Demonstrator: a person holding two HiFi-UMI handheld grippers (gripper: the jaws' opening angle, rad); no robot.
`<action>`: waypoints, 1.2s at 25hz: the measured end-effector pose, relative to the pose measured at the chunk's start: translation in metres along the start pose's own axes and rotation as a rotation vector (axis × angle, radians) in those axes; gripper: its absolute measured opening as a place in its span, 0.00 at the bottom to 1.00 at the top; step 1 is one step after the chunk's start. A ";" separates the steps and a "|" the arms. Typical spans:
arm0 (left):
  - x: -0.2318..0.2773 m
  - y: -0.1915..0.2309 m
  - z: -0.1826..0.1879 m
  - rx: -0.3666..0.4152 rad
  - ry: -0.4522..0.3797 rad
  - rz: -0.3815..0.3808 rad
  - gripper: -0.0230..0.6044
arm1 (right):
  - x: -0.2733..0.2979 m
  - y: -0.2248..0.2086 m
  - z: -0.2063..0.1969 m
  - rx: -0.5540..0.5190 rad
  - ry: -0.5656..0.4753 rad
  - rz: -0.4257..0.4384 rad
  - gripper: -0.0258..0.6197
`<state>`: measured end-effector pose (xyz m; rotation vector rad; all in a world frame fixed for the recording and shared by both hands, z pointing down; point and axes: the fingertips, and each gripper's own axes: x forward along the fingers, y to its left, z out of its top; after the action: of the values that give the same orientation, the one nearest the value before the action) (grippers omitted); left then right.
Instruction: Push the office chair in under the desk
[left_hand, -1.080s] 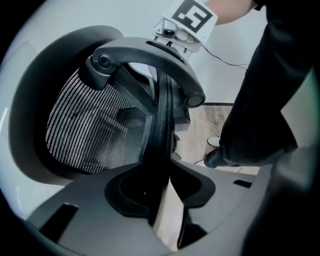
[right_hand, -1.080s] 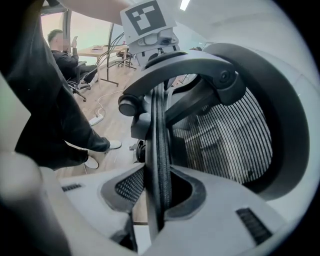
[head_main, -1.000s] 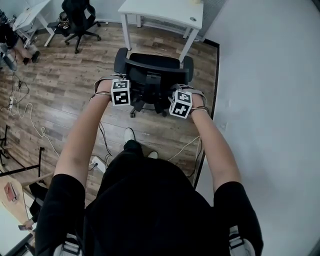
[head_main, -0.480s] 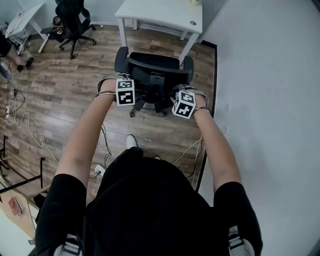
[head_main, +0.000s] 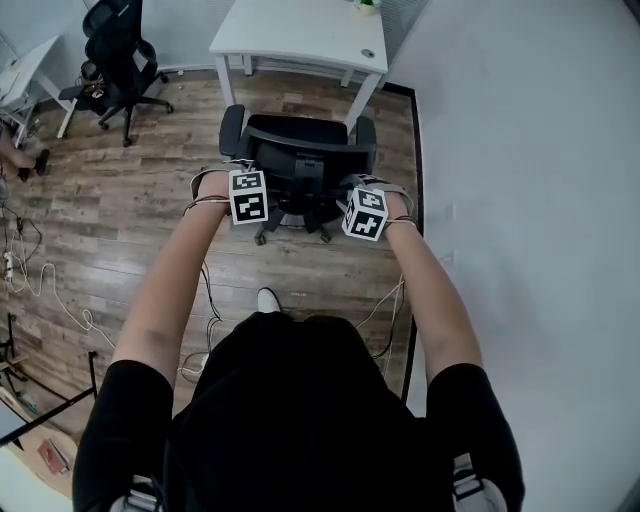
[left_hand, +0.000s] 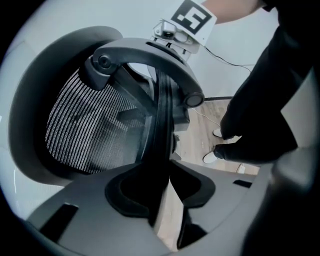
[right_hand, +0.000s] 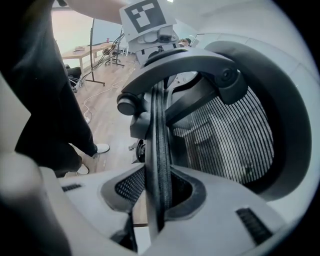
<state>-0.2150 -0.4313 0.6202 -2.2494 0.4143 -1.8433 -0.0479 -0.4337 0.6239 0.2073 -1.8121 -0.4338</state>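
A black office chair (head_main: 300, 150) stands on the wood floor with its seat facing the white desk (head_main: 300, 35), just short of the desk's legs. My left gripper (head_main: 249, 193) and right gripper (head_main: 365, 211) are at the two sides of the mesh backrest. In the left gripper view the backrest's black rim (left_hand: 161, 125) runs straight down between the jaws of the left gripper (left_hand: 167, 182), which are shut on it. Seen from the right gripper (right_hand: 159, 192), the same rim (right_hand: 159, 130) is clamped between its jaws. Both sets of fingertips are hidden under the marker cubes in the head view.
A white wall (head_main: 520, 200) runs close along the chair's right side. A second black chair (head_main: 115, 50) stands at the far left by another white table (head_main: 25, 70). Cables (head_main: 40, 290) trail over the floor at left and behind the chair.
The person has stepped forward behind the chair and more of the desk top now shows. Both grippers keep the same hold on the backrest.
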 end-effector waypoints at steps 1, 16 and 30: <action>0.001 0.005 -0.002 0.006 -0.003 0.002 0.23 | 0.002 -0.004 0.001 0.001 0.002 -0.003 0.21; 0.029 0.058 -0.022 0.092 0.010 0.002 0.23 | 0.033 -0.046 0.007 0.050 0.019 -0.030 0.21; 0.050 0.156 -0.062 0.172 0.060 0.069 0.21 | 0.065 -0.138 0.037 0.077 0.028 -0.024 0.21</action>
<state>-0.2806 -0.5940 0.6269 -2.0464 0.3256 -1.8405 -0.1125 -0.5762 0.6183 0.2876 -1.8017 -0.3760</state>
